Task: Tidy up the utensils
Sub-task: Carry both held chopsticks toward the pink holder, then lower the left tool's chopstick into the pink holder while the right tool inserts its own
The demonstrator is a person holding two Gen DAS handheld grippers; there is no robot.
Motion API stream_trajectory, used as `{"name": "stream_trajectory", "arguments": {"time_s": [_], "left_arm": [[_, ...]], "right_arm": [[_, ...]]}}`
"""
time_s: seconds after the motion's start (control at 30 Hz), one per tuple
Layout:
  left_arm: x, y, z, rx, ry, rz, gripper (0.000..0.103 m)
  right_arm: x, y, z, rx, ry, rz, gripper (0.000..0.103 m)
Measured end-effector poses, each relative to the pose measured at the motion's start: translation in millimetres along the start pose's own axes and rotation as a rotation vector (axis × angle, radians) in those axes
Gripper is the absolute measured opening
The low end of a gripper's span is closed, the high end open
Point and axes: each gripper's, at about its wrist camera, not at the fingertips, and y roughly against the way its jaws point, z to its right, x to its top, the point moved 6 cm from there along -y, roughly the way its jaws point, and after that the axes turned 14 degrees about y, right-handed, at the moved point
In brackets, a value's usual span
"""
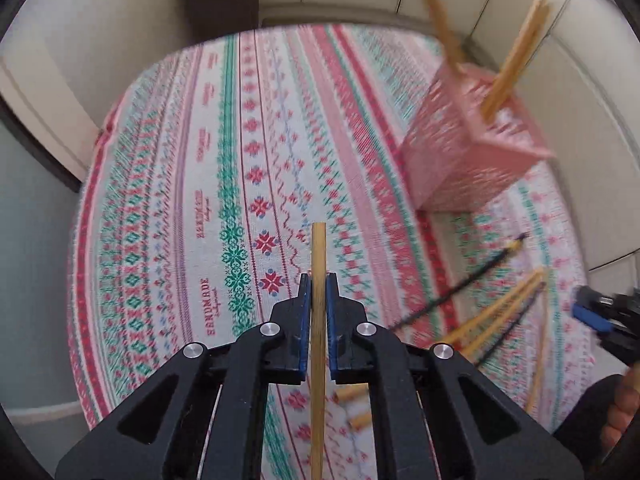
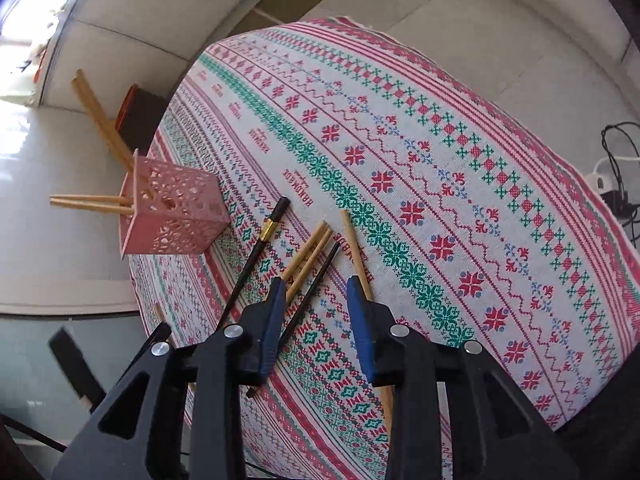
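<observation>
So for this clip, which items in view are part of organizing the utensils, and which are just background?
Part of the job:
- bamboo chopstick clamped in the left gripper
- pink holder, some chopsticks already in it
- loose bamboo chopsticks and black chopsticks on the cloth
- right gripper, open above them

Just lying about:
- patterned tablecloth
- dark bin
- cables

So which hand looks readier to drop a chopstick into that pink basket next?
The left: its hand-held gripper is already shut on a bamboo chopstick. The right hand-held gripper is open and empty above loose chopsticks.
</observation>
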Motion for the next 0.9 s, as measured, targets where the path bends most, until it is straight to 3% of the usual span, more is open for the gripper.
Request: {"name": "stream_trajectory", "arguments": {"time_s": [0.07, 0.17, 0.27, 0.5, 0.53, 0.57, 0.6, 0.77, 0.9], "left_arm": [[-5.1, 30.5, 7.2, -0.048, -0.007, 0.058, 0.006], [-14.6, 60.4, 13.1, -0.093, -0.013, 0.117, 0.006], [-19.2, 73.4, 18.6, -0.118, -0.026, 0.131, 0.006], [-11.1, 84.3, 21.0, -0.158, -0.015, 0.161, 0.006], [-11.1, 86.0, 20.8, -0.158, -0.016, 0.164, 0.006], [-11.2, 88.4, 21.3, -0.158, -0.018, 0.169, 0.006], [-11.4, 91.3, 22.1, -0.157, -0.019, 0.176, 0.006], [-10.8, 113.0, 27.7, -0.172, -0.023, 0.228, 0.006], [-17.6, 134.0, 33.2, -0.209, -0.012, 0.278, 0.007]], "right_arm": [[-1.2, -10.2, 1.2, 0.022, -0.048, -0.036, 0.033], [-1.7, -12.9, 7.2, -0.036, -0.080, -0.025, 0.031], [5.7, -3.0, 10.1, -0.157, 0.009, 0.028, 0.030], [11.9, -34.8, 6.5, -0.231, 0.116, -0.067, 0.031], [13.7, -36.8, 1.6, -0.246, 0.148, -0.056, 0.027], [13.8, -42.1, -2.3, -0.250, 0.176, -0.075, 0.009], [13.3, -43.3, -2.5, -0.266, 0.184, -0.077, 0.007], [7.0, -30.5, 3.9, -0.221, 0.187, -0.036, 0.005], [-3.8, 15.9, -3.1, -0.145, 0.254, 0.063, 0.005]]}}
